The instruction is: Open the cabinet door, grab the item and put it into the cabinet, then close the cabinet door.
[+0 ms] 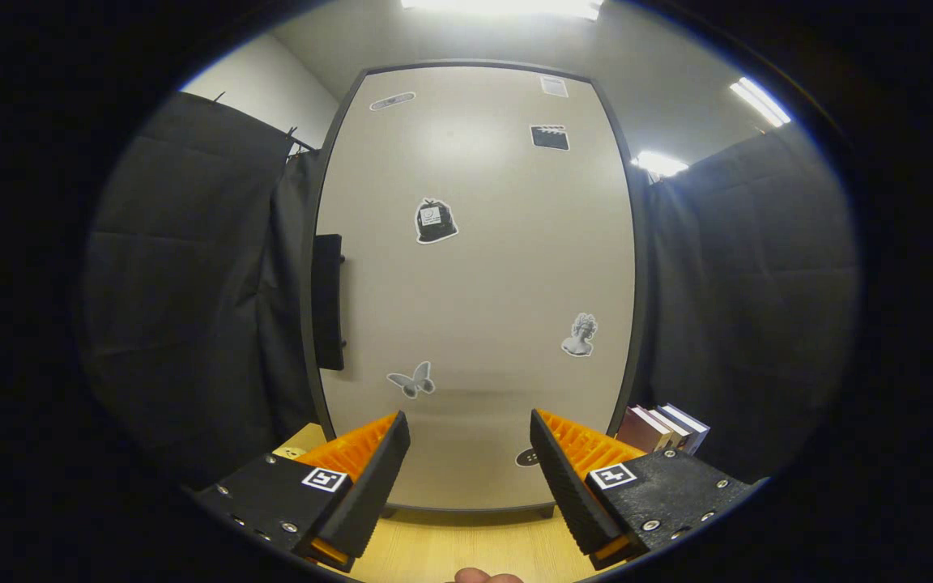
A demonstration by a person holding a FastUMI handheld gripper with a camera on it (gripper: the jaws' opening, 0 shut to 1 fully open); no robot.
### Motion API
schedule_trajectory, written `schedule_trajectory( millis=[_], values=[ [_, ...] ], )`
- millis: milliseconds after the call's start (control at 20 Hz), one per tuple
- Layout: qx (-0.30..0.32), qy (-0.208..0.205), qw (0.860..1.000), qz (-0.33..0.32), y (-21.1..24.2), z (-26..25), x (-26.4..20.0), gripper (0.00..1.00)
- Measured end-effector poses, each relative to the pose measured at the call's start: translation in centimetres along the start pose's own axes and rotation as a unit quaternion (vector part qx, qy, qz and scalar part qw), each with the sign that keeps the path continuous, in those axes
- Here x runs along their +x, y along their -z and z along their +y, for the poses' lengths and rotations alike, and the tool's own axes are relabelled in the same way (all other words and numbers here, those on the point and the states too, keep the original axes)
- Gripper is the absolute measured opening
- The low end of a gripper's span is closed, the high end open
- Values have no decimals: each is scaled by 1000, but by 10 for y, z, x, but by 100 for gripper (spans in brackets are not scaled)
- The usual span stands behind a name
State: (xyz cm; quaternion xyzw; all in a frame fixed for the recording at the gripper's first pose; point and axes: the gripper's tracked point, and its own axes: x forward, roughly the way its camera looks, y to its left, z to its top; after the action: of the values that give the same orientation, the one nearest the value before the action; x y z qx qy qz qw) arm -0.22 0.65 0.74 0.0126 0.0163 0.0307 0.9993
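Observation:
A tall beige cabinet door [475, 275] with several stickers stands shut straight ahead, on a wooden tabletop [466, 546]. Its dark handle [327, 301] juts out at the door's left edge, about mid height. My gripper [470, 441] is open, nothing between its fingers, held just in front of the door's lower part. A few upright books [665, 427] stand to the right of the cabinet, just beyond the right finger.
Black cloth walls hang on both sides of the cabinet. A small pale yellow object [292, 449] peeks out behind the left finger beside the cabinet's base. A fingertip of a person's hand [487, 576] shows at the near table edge.

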Motion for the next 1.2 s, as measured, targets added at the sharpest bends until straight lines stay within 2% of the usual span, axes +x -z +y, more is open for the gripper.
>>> schedule_trajectory(
  millis=[150,350,500,600,950,1050,1100,1200],
  values=[
    [-1,-8,1000,17,1,11,12,93],
    [29,-43,998,41,-8,46,30,93],
    [35,-46,998,11,-35,69,49,93],
    [42,-54,997,21,-38,89,61,93],
    [0,-74,997,27,-38,136,93,90],
    [3,-73,997,37,-33,140,102,77],
    [12,-70,996,49,-30,138,102,54],
    [27,-71,996,53,-30,140,103,40]
  ],
)
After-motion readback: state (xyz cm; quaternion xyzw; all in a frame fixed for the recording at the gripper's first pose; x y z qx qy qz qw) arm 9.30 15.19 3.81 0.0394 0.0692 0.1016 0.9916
